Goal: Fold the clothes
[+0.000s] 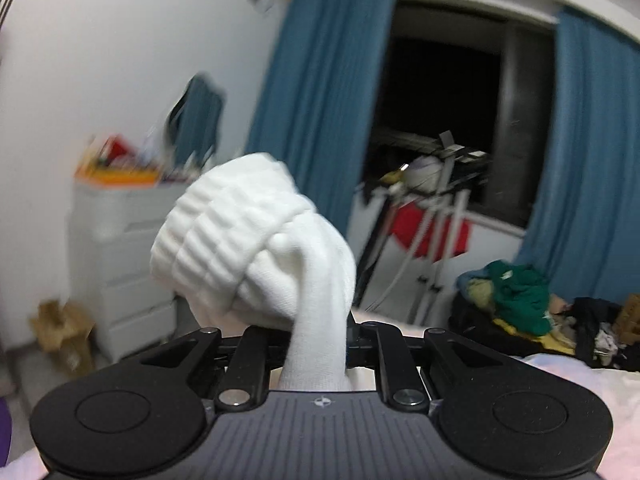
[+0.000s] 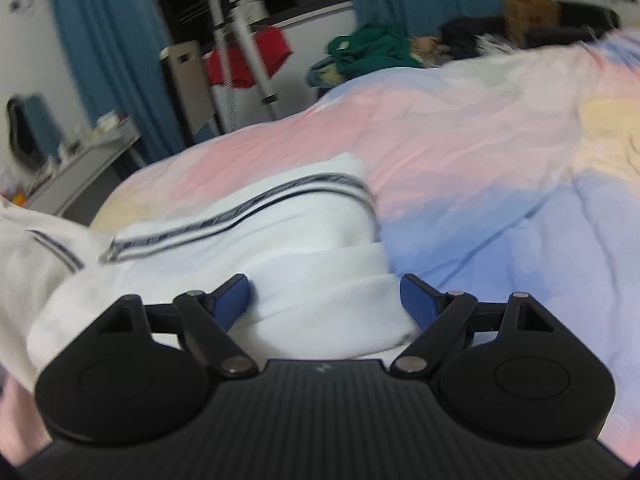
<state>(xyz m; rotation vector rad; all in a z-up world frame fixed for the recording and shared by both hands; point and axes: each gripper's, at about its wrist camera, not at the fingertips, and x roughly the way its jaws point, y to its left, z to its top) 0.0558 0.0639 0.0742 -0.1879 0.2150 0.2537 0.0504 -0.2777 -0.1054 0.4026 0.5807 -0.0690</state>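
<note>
My left hand-held gripper (image 1: 316,344) pinches a white ribbed cuff (image 1: 256,248), lifted off the bed. My right hand-held gripper (image 2: 324,300) is spread wide, its blue fingertips (image 2: 234,298) straddling the folded white striped garment (image 2: 248,240) lying on the pastel bedspread (image 2: 500,184).

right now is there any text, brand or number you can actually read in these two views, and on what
No readable text in either view.
Small round emblem on the left gripper body: a symbol, not letters.
Same mark on the right gripper body: too blurred to read.
Patterned dark stripe on the white garment: may hold lettering, too blurred to tell.
Green garment in the pile: a pale mark, too small to read.
</note>
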